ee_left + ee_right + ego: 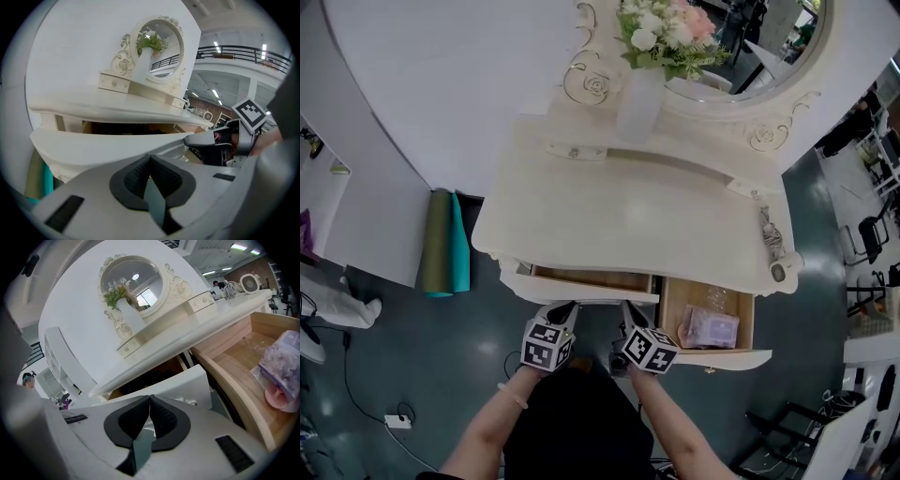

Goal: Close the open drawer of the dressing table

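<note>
Although poised right at the white front of the left drawer (591, 280), clamps nothing: left hand-held gripper (566, 308) (149, 160), jaws pressed together tip to tip, empty. Same for the right hand-held gripper (630, 308) (150, 398) just beside it: jaws closed on themselves, nothing between the pads, tips pointed at the same front panel near its right end. Cannot tell whether either tip touches the panel.

Beyond the tips, left drawer open only a little, with a strip of wooden interior showing under the surface (637, 220) of the dressing table (514, 274). To its right, right drawer (669, 305) out much farther, wooden floor exposed, with a purple-patterned bag (710, 328) lying inside.

On the surface, near the right edge, a white hair dryer (780, 265). At the back, a white vase (639, 101) of flowers (670, 28) in front of a round mirror (773, 56), with a small upper drawer (575, 150) just to the left of the vase.

On the floor left of the dressing table, rolled mats (445, 246), olive and teal, side by side by the wall.
</note>
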Motion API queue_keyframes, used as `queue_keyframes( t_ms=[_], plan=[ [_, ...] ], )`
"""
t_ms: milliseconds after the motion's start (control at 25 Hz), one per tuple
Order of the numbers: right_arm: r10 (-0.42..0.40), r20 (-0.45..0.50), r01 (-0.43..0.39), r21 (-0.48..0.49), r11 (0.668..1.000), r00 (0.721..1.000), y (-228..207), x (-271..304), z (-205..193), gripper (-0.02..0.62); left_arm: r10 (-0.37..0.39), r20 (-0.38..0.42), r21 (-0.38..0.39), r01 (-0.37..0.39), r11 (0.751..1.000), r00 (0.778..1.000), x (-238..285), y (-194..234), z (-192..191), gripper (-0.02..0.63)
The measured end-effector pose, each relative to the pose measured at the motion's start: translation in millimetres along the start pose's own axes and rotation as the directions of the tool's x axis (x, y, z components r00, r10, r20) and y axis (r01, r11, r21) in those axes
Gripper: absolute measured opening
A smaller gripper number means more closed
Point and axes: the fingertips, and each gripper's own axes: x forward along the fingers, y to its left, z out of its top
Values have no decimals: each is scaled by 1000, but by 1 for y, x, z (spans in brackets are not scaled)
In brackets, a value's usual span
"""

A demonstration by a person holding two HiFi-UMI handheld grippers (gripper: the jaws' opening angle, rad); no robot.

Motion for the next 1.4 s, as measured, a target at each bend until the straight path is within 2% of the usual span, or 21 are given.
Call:
queue_keyframes(
  t_ms=[560,1400],
  plan=[
    [-2,29,2,20,1000,1000,-3,21,17,24,15,10,-4,-15,1000,1000,18,11,17,18],
    [15,41,-15,-3,1000,999,-5,49,42,25,28,9,26,-28,999,1000,45,24,41,18]
  ],
)
